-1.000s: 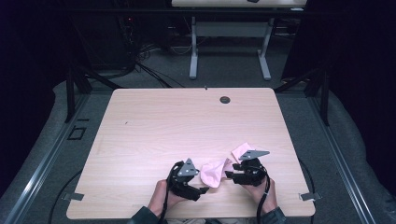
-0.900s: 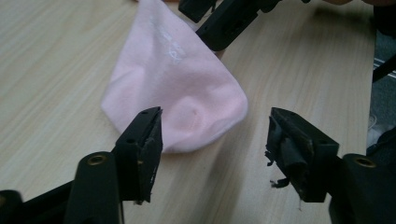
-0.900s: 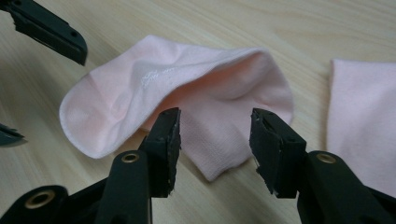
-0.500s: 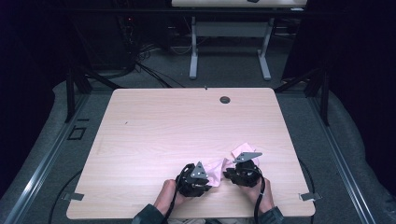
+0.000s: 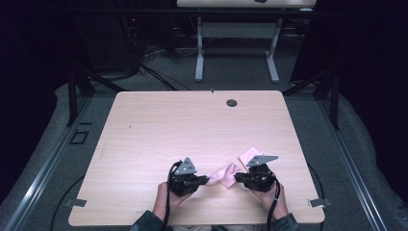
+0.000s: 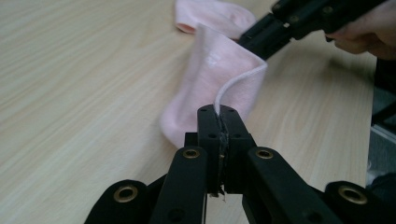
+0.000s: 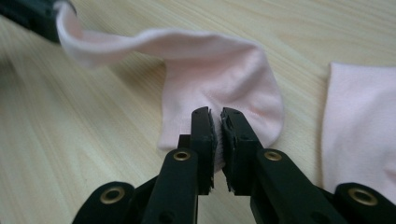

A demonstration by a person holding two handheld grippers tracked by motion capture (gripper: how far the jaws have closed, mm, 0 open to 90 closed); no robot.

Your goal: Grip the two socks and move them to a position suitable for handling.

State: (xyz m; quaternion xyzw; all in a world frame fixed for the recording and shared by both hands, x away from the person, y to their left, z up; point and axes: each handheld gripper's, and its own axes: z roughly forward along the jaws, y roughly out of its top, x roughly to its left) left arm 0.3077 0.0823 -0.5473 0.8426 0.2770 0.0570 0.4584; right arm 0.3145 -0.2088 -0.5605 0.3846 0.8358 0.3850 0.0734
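Pink sock (image 5: pixel 222 175), one item, stretched between two grippers near the table's (image 5: pixel 159 130) front edge. High view: long axis runs side to side, left gripper (image 5: pixel 205 180) pinching one end, right gripper (image 5: pixel 237 179) the other; both jaws have just been closing, with cloth between them. A second pink sock (image 5: pixel 249 155) lies flat just behind the right gripper, nearer that hand. Left gripper view: jaws clamped on the sock's (image 6: pixel 219 79) thin hem edge; fabric rises away toward the other gripper (image 6: pixel 261 39). Right gripper view: jaws nipped on the rounded end (image 7: pixel 219 88); second sock (image 7: pixel 359 126) alongside. No brand, label or legible writing.
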